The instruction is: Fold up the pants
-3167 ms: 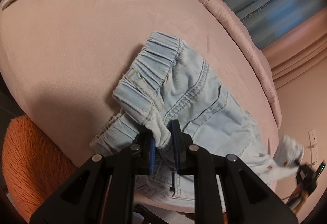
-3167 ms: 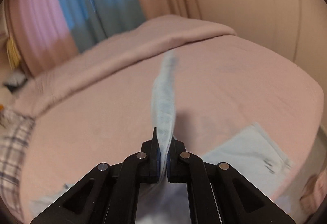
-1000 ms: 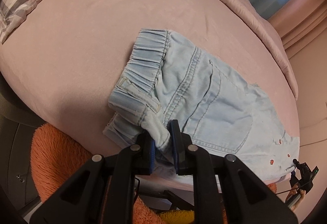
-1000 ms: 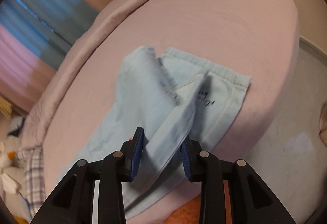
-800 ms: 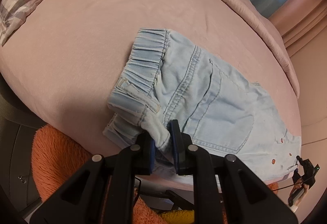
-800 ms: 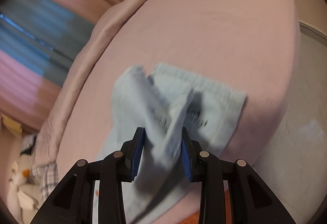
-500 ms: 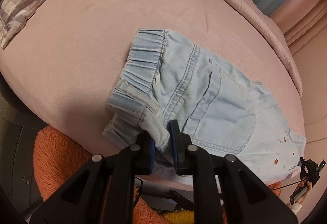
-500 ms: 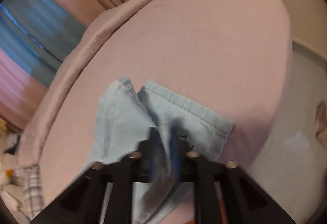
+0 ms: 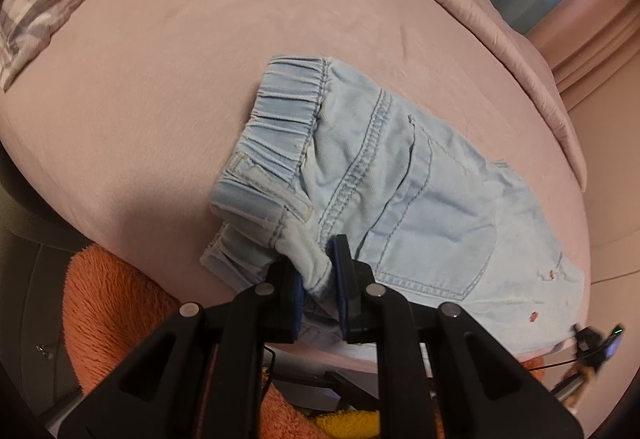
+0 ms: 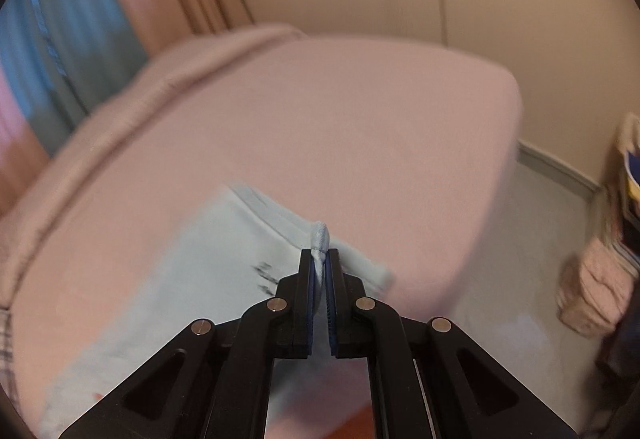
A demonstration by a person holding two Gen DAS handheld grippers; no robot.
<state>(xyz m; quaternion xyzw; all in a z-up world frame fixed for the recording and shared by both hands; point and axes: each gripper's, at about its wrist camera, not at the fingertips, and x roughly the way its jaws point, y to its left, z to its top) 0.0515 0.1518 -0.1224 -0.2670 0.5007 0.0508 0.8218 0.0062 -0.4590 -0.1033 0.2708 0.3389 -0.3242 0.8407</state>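
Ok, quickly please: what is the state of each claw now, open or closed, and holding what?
Left claw: closed on the waistband of the pants.
Right claw: closed on a fold of the pants' leg hem.

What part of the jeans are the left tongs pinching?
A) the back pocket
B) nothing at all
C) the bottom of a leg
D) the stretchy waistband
D: the left tongs are shut on a bunched bit of waistband of the jeans.
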